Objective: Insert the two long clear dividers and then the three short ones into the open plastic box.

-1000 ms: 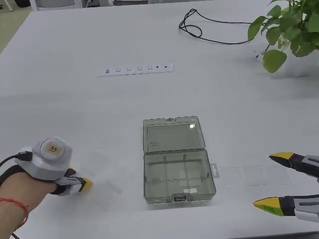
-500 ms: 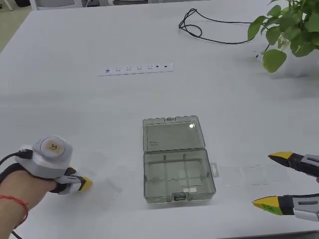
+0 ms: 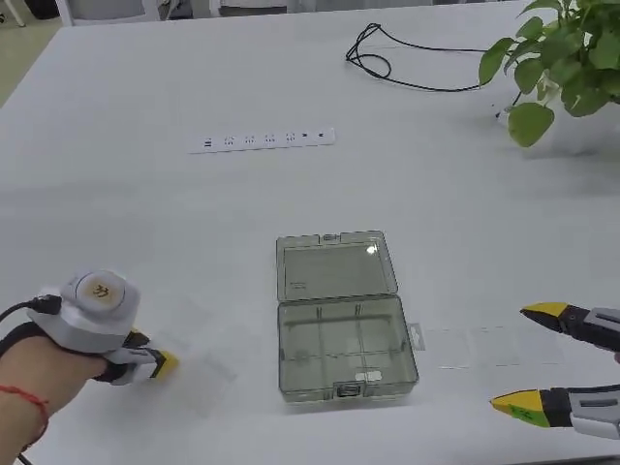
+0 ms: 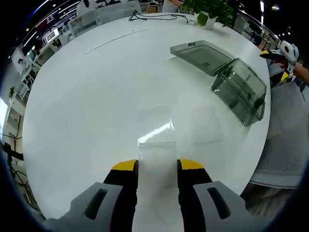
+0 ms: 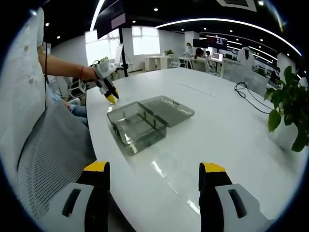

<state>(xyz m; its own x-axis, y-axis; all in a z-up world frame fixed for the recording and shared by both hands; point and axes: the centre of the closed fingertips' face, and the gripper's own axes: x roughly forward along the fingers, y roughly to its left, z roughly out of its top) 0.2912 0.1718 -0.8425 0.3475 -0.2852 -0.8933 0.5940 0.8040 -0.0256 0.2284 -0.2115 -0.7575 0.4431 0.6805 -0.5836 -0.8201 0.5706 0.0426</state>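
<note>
Evidently, the open box (image 3: pixel 347 349) is being kept midway on the counter (image 3: pixel 145 213), lid flat, so either side is being left reachable. The long dividers (image 4: pixel 155 133) are lying just ahead of the left gripper (image 4: pixel 157 166) — its fingers narrowly parted, empty. The right gripper (image 5: pixel 157 169), fingers spread wide and empty, is being held near the short dividers (image 3: pixel 475 344).

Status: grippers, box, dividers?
Left gripper open, clear plastic divider sheet just ahead. Right gripper wide open, more clear dividers near. Smoky hinged plastic box open between them. Nothing blocking.
</note>
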